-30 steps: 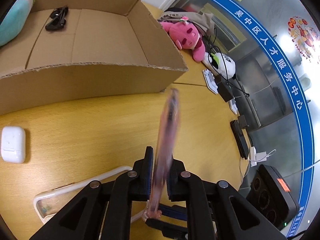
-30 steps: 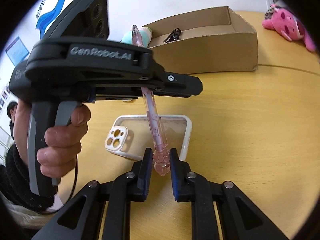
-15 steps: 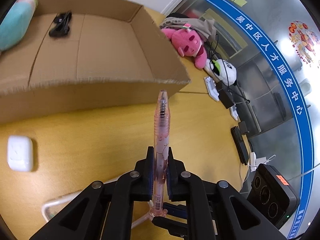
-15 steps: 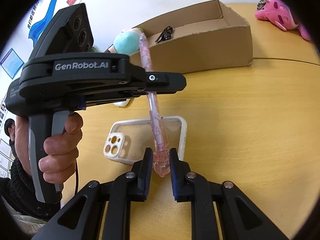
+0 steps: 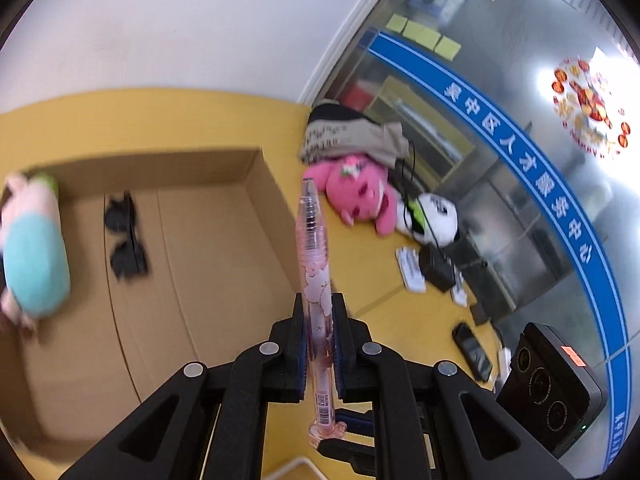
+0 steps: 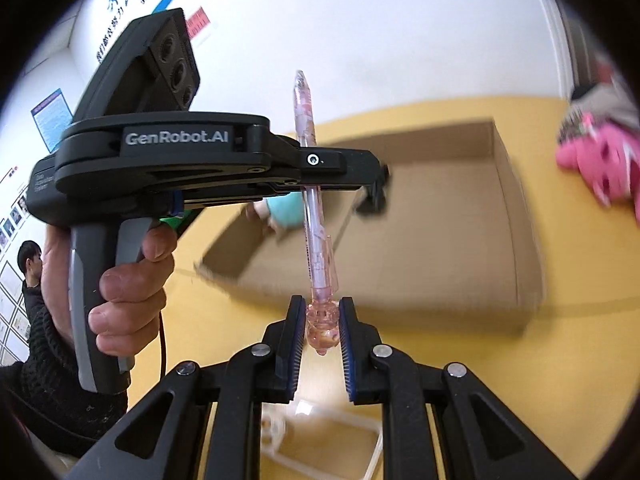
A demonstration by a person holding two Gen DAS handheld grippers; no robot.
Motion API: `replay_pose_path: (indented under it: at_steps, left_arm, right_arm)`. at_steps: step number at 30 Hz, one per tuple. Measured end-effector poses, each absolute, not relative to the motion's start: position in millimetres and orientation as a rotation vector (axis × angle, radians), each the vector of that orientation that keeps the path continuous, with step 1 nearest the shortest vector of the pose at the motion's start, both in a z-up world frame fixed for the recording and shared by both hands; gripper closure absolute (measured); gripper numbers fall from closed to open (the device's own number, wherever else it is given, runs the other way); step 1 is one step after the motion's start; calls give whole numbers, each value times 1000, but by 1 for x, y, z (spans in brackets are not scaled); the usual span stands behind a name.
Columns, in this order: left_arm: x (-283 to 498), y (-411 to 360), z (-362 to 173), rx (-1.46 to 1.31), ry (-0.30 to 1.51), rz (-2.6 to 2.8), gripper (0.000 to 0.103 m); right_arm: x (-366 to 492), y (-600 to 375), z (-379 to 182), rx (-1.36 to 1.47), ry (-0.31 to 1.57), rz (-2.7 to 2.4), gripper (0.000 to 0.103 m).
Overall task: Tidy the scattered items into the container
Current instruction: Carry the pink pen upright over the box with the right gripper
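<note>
Pink pen (image 5: 316,280) is clenched by both jaws, left gripper (image 5: 316,344) at mid-barrel, right gripper (image 6: 322,320) on its end, ahead of them the box (image 5: 224,248). Uneven release could flick it onto the table (image 6: 460,360).

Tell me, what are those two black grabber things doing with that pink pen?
A person is tidying things into the cardboard box. Both grippers pinch one pink pen: the left gripper grips its middle, the right gripper its knobby end. The pen is held above the table near the box, where sunglasses and a plush toy already lie.
</note>
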State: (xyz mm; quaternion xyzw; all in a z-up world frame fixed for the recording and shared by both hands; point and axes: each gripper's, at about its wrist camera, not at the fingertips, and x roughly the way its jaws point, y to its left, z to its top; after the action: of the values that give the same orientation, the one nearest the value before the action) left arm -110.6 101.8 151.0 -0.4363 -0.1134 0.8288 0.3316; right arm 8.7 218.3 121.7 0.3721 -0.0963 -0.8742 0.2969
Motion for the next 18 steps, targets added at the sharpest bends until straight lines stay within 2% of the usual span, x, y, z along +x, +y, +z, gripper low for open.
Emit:
replay_pose_path:
  at_steps: [4, 8, 18]
  left_arm:
    - [-158, 97, 168, -1141, -306, 2172, 92]
    - [-206, 97, 161, -1202, -303, 2168, 92]
    - [-306, 108, 80, -1429, -271, 2145, 94]
  right_arm:
    - [-38, 214, 150, 947, -272, -2326, 87]
    - [-64, 207, 160, 945, -275, -2334, 87]
    - [-154, 193, 101, 1196, -399, -2223, 87]
